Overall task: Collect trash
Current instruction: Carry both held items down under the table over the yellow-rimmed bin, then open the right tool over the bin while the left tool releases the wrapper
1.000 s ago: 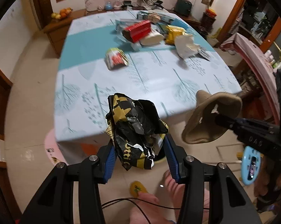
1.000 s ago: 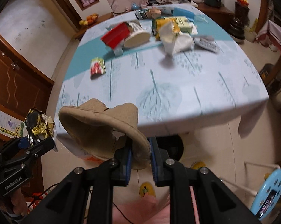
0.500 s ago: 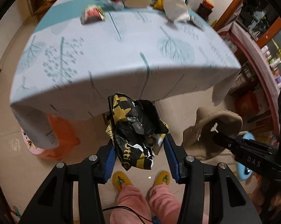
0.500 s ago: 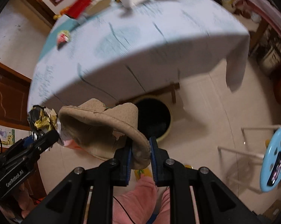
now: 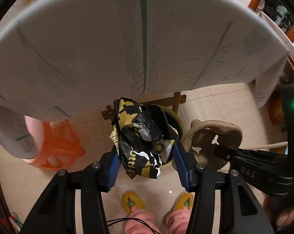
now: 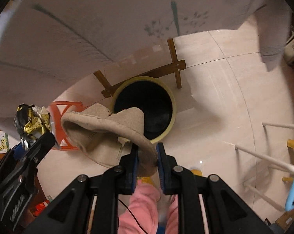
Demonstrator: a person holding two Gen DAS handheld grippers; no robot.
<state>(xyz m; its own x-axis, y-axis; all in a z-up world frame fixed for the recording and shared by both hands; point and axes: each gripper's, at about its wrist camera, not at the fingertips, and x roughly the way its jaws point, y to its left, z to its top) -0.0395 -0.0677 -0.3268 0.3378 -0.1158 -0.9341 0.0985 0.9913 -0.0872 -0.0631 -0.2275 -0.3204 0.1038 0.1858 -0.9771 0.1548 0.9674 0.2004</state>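
A crumpled black-and-gold snack wrapper (image 5: 143, 136) sits between the blue pads of my left gripper (image 5: 146, 148). Its jaws are opening, though the pads still touch the wrapper. My right gripper (image 6: 147, 148) is shut on a torn beige fibrous piece (image 6: 107, 124), which hangs over the near rim of a round bin (image 6: 172, 105) with a pale yellow rim and a black inside. The bin stands on the floor at the table's edge. In the left wrist view the wrapper hides most of the bin (image 5: 179, 122), and the beige piece (image 5: 215, 132) hangs just right of it.
The white leaf-print tablecloth (image 5: 127, 39) hangs close above and ahead. An orange plastic stool (image 5: 57, 148) stands to the left. A wooden cross base (image 6: 166, 70) lies behind the bin. A person's yellow slippers (image 5: 131, 200) are below. White bars (image 6: 273, 156) stand at the right.
Both grippers have dropped from above the tabletop to below its edge, carrying the wrapper and the beige piece. The bin has come into view close under them.
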